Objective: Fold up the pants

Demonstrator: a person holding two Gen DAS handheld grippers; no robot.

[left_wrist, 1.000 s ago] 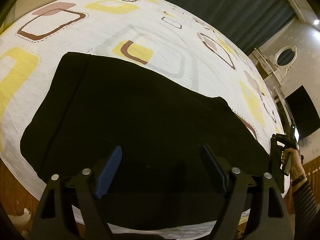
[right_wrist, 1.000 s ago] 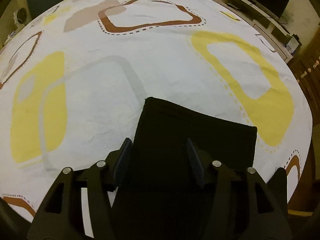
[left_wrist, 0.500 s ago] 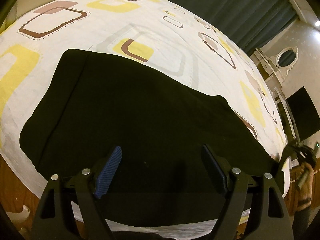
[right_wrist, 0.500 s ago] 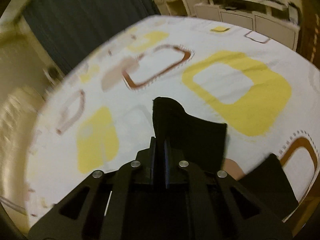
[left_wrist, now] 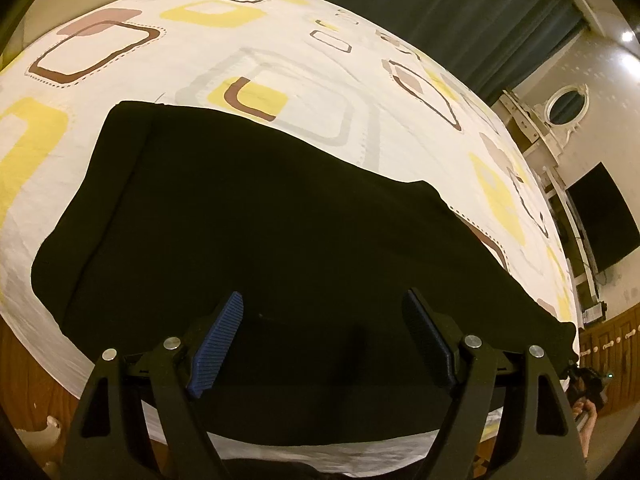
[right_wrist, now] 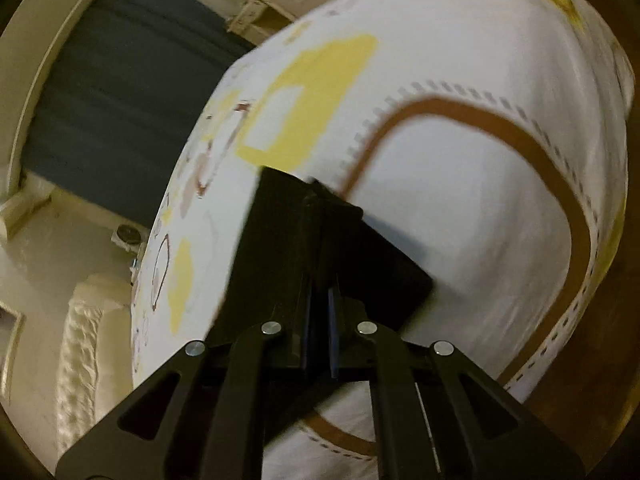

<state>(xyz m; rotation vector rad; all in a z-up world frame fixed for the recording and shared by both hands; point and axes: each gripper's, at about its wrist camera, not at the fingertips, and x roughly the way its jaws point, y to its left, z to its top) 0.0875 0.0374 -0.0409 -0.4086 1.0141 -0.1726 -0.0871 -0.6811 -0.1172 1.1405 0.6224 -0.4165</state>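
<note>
The right gripper (right_wrist: 319,300) is clamped on a fold of the black pants (right_wrist: 280,224), lifted above the patterned bedsheet (right_wrist: 460,200).

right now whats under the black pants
The black pants lie on the patterned bedsheet, which shows all around them. The sheet's pattern beneath them is covered. The right gripper pinches one end.

Past the far edge of the pants (left_wrist: 280,220) you've got loads of open bedsheet (left_wrist: 304,64) to swing a hand over. Beyond that sheet the curtain (left_wrist: 440,12) blocks the way, and off to its right the dresser (left_wrist: 560,128) and TV (left_wrist: 600,220) crowd things.
</note>
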